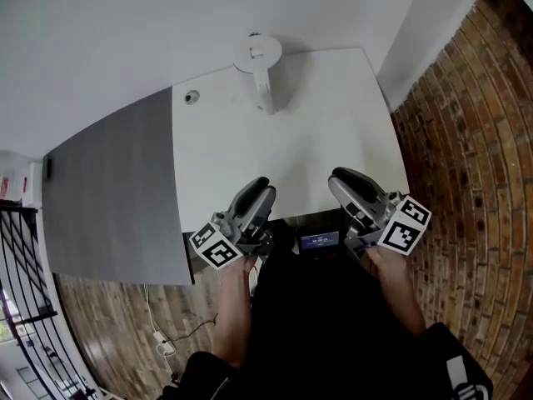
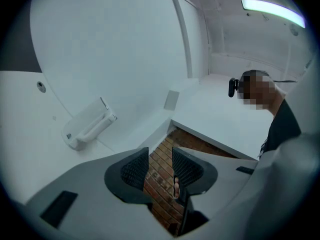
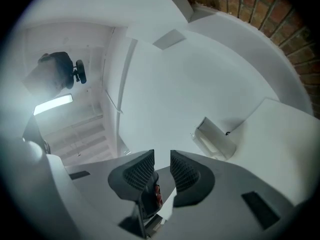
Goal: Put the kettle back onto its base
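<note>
The white kettle (image 1: 259, 67) stands at the far edge of the white table (image 1: 333, 132), its handle towards me. I cannot make out a base apart from it. The left gripper view shows the kettle (image 2: 87, 126) far off to the left, and the right gripper view shows the kettle (image 3: 215, 136) far off to the right. My left gripper (image 1: 261, 188) and my right gripper (image 1: 340, 178) hover over the table's near edge, well short of the kettle. The left gripper (image 2: 160, 164) and the right gripper (image 3: 162, 169) each have a small gap between their jaws, with nothing in it.
A small round grommet (image 1: 192, 97) sits in the table's far left corner. A grey surface (image 1: 108, 190) adjoins the table on the left and a brick wall (image 1: 466, 140) runs along the right. A small black device with a screen (image 1: 319, 241) sits at the table's near edge.
</note>
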The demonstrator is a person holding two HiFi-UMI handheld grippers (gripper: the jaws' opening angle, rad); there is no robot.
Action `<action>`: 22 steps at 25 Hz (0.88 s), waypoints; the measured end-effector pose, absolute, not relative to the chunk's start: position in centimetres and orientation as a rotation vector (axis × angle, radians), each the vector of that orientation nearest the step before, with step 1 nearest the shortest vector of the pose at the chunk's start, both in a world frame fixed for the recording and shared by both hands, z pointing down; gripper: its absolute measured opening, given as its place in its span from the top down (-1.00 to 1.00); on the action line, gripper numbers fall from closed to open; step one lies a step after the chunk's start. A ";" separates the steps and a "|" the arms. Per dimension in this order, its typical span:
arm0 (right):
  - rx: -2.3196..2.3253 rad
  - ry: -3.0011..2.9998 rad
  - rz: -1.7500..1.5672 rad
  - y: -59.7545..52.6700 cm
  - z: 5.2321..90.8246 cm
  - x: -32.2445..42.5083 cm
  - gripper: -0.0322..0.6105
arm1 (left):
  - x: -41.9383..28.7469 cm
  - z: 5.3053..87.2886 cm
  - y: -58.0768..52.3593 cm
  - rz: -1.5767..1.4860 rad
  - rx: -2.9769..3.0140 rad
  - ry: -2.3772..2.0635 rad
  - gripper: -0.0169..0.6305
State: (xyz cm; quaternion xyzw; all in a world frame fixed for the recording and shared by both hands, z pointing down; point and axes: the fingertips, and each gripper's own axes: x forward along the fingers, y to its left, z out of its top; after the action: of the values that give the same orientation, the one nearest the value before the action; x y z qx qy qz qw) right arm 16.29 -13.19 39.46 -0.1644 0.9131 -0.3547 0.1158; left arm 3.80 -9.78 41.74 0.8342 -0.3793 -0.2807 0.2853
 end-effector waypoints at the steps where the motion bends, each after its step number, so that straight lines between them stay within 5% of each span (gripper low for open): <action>1: -0.456 2.668 -1.055 -12.4 39.9 16.9 0.58 | 4.4 41.8 -8.4 -0.759 2.221 -1.029 0.45; 22: -0.337 2.561 -1.028 -7.0 39.1 19.4 0.65 | 8.0 39.9 0.0 -0.627 2.270 -1.057 0.45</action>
State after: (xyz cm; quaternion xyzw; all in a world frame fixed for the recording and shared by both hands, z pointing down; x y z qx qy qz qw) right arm 19.45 -7.04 39.14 -0.1192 0.9062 -0.3639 0.1796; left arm 7.96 -0.01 39.88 0.8451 -0.3936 -0.2335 0.2762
